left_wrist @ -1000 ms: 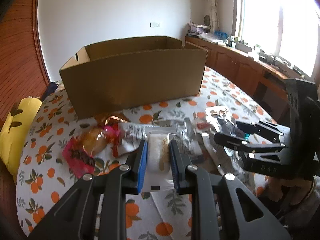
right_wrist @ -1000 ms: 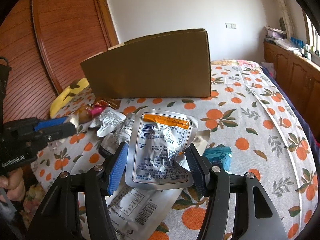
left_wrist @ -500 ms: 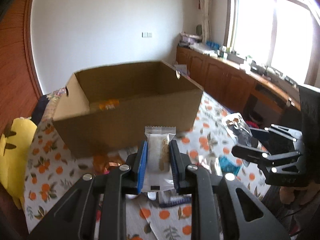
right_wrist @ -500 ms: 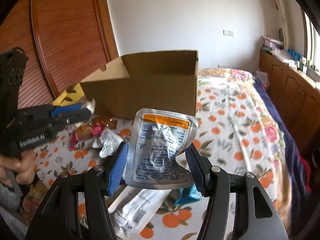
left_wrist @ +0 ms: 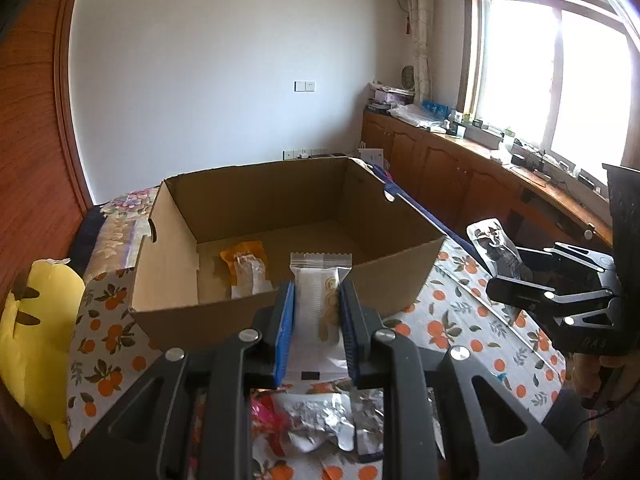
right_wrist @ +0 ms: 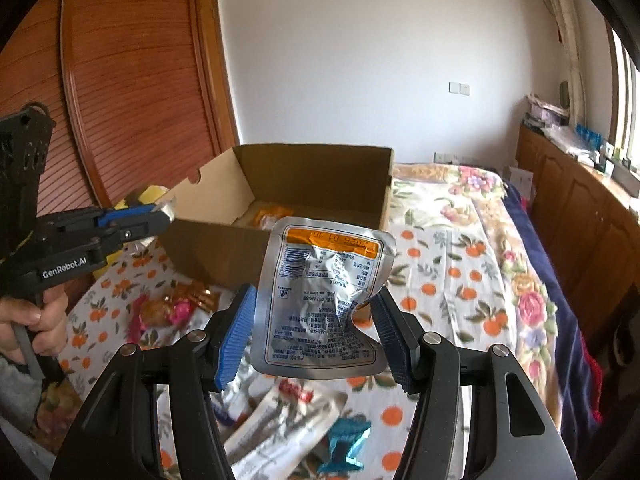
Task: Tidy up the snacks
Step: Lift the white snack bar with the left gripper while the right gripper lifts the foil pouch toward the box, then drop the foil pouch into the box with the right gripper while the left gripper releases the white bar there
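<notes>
My left gripper [left_wrist: 317, 292] is shut on a white snack bar packet [left_wrist: 320, 304], held in the air just before the near wall of an open cardboard box [left_wrist: 384, 276]. An orange snack packet [left_wrist: 245, 266] lies inside the box. My right gripper [right_wrist: 314, 322] is shut on a silver foil pouch [right_wrist: 320, 300] with an orange band, held above the table, to the right of the box [right_wrist: 320, 184]. The right gripper also shows in the left wrist view [left_wrist: 516, 276], and the left gripper shows in the right wrist view [right_wrist: 160, 216].
Loose snacks lie on the orange-print tablecloth [left_wrist: 460, 328]: silver wrappers [left_wrist: 324, 426], a pink and gold packet [right_wrist: 172, 308], a long white packet [right_wrist: 280, 424], a teal wrapper [right_wrist: 346, 444]. A yellow plush [left_wrist: 32, 340] lies left of the box. Wooden cabinets [left_wrist: 460, 172] stand at the right.
Both grippers have risen from the table with their packets and moved toward the box, so its inside shows now. The snack pile lies lower in both views.
</notes>
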Available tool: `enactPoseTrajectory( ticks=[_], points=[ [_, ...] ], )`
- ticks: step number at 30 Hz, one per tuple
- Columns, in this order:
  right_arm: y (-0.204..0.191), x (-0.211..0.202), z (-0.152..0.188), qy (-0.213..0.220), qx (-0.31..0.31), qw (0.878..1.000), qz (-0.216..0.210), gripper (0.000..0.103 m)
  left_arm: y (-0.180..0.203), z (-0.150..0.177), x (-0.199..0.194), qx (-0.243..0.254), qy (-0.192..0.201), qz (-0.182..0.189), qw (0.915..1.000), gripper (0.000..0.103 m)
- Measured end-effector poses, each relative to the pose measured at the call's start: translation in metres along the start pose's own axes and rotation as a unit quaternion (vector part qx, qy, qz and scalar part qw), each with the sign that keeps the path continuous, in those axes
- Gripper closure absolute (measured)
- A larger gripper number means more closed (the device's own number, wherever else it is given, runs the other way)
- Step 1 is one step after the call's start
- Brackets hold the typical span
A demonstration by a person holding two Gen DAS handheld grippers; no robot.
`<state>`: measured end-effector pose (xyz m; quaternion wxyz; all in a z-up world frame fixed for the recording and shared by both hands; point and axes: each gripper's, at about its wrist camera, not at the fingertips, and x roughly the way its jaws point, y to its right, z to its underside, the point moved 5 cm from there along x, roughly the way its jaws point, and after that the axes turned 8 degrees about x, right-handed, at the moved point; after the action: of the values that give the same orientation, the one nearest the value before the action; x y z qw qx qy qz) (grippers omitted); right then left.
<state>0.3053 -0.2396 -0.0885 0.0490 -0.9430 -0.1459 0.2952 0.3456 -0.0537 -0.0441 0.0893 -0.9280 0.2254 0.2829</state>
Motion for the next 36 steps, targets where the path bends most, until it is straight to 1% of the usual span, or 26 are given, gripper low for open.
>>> enactPoseTrajectory(
  ticks=[12,24,28,31,36],
  points=[
    [-0.008,0.051,-0.029,-0.012,-0.001,1.0,-0.007,0.043,-0.039,-0.017,0.036,-0.003,0.009,0.0,1.0,0.083],
    [-0.013,0.088,-0.06,-0.006,-0.011,1.0,-0.019,0.043,-0.071,-0.033,0.065,-0.013,0.022,-0.008,0.9996,0.082],
    [-0.013,0.1,-0.069,-0.003,-0.015,1.0,-0.022,0.043,-0.079,-0.032,0.077,-0.023,0.014,-0.013,0.9995,0.082],
    [-0.014,0.114,-0.073,-0.01,-0.007,1.0,-0.029,0.043,-0.084,-0.029,0.085,-0.029,0.005,-0.015,0.9994,0.082],
    [-0.02,0.131,-0.07,-0.02,-0.011,0.999,-0.026,0.043,-0.09,-0.021,0.095,-0.033,-0.012,-0.021,0.9991,0.082]
  ],
)
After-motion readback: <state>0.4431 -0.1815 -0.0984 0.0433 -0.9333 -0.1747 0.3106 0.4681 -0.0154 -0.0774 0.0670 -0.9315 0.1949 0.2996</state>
